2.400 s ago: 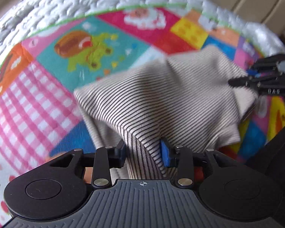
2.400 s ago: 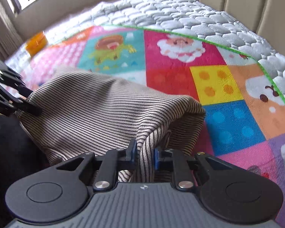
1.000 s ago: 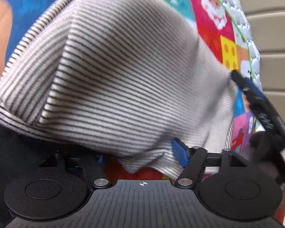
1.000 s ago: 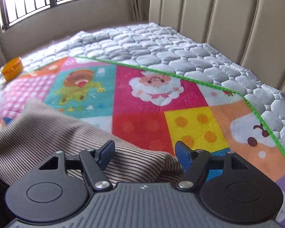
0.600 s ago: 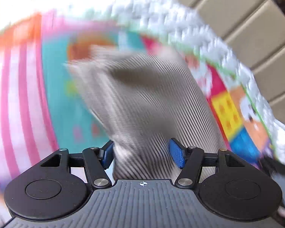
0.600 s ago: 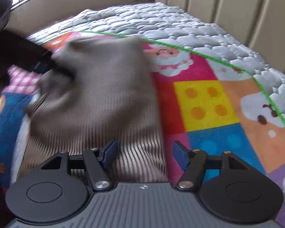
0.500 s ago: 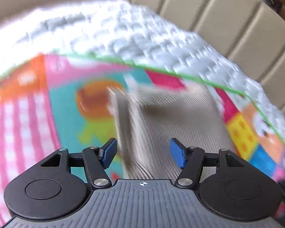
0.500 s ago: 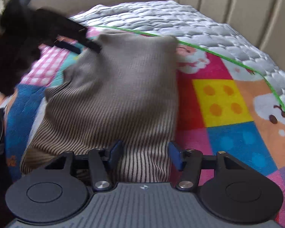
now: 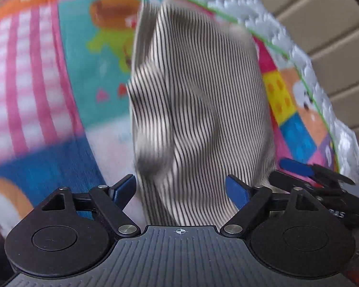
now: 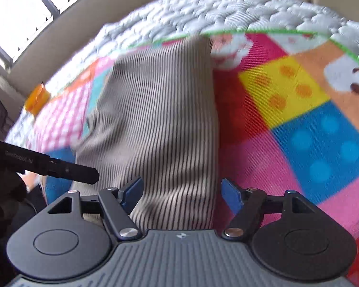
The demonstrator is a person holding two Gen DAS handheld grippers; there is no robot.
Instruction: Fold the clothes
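A beige garment with thin dark stripes (image 9: 198, 110) lies folded into a long strip on the colourful play mat (image 9: 36, 83). It also shows in the right wrist view (image 10: 155, 124). My left gripper (image 9: 180, 189) is open, its jaws spread above the garment's near end, holding nothing. My right gripper (image 10: 181, 192) is open too, over the same near end. The right gripper's blue-tipped fingers (image 9: 296, 167) show at the left wrist view's right edge. The left gripper's dark finger (image 10: 59, 167) shows at the right wrist view's left.
The mat (image 10: 311, 119) lies on a white quilted mattress (image 10: 227, 7) against a beige padded headboard (image 9: 323, 24). An orange container (image 10: 37, 99) sits at the mat's far left edge below a window (image 10: 24, 4).
Both grippers let go of the garment and opened. It dropped flat on the mat as a long strip. Both grippers now hover over its near end.
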